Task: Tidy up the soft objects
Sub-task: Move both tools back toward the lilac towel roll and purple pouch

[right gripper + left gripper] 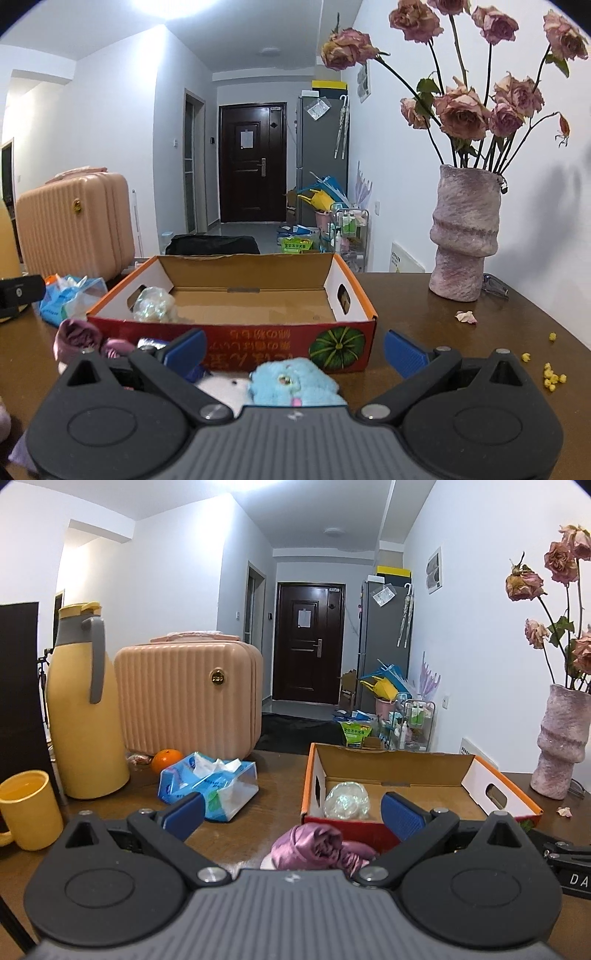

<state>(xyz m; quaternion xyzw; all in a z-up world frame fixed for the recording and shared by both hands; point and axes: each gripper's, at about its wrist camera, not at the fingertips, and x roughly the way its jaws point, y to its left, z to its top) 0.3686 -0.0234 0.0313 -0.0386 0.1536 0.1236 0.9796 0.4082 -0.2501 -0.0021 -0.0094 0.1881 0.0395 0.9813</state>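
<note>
Soft objects first, out from your tools. Your left gripper [293, 812] has its blue pads spread wide with nothing between them. It hovers low over the table [266, 775], and the purple satin cloth [317, 847] lies bunched just below and between the fingers, against the near wall of the cardboard box [498, 775].

Your right gripper [293, 347] is likewise spread and holds nothing. A blue plush toy [291, 384] sits just under it near the table's front edge, with a white plush [225, 391] touching its left side. Both lie just in front of the box's red front wall with the printed pumpkin.

The box is open-topped, near the middle of the table. One thing is inside: a crumpled iridescent clear bundle [345, 799] in the near left corner. The rest of the box floor is bare cardboard.

Left of the box is a blue tissue pack [207, 788], open, with tissue sticking up. Behind it sit an orange [168, 759], a pink ribbed case [188, 698] and a yellow thermos jug [85, 716]. A yellow mug [27, 808] stands at the left edge.

On the right side, a pink stone-look vase [465, 236] of dried roses stands well apart from the box. One fallen petal [465, 316] and some yellow crumbs [552, 376] lie on the table toward the right edge.
</note>
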